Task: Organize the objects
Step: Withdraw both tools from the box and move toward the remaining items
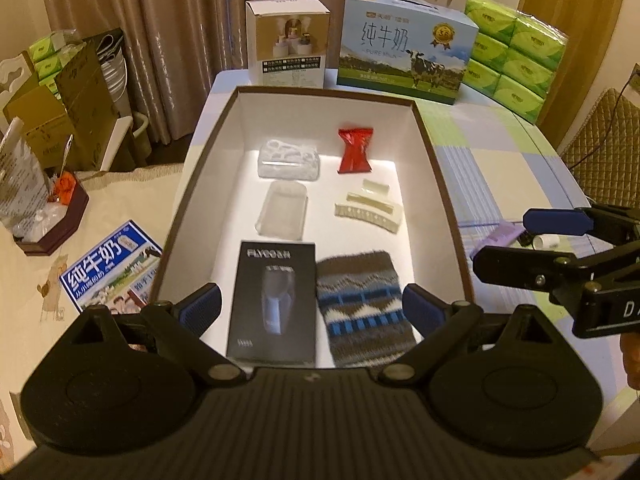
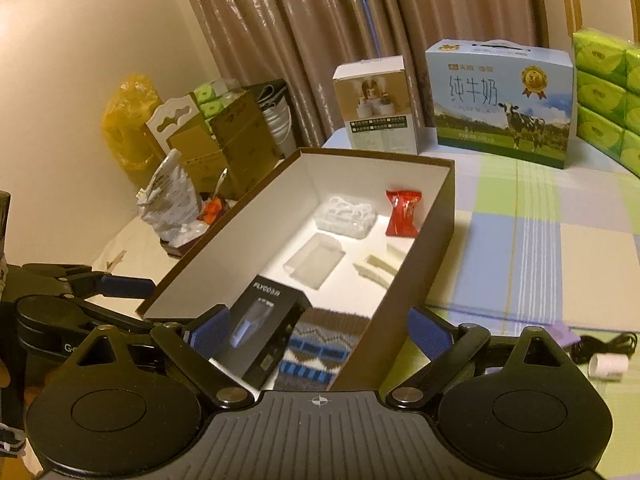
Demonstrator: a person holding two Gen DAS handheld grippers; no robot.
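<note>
the left wrist view looks straight down into the open brown box [image 1: 448, 184] on the bench [image 1: 500, 152], with all six items ahead of the spread, empty jaws of the left gripper [image 1: 312, 304]: black shaver carton [image 1: 274, 300] and knitted pouch [image 1: 366, 308] nearest, clear tray [image 1: 283, 215] and cream hair clip [image 1: 370, 208] beyond, clear bag [image 1: 289, 159] and red packet [image 1: 355, 150] farthest. the right wrist view, with the right gripper [image 2: 318, 330] also spread and empty, sees the box from outside its near right corner, so the wall cuts off part of the pouch and clip. only that view shows the white tube [image 2: 608, 366] and black cable [image 2: 608, 342] right of the jaws; the purple item beside them is too cropped to identify.
</note>
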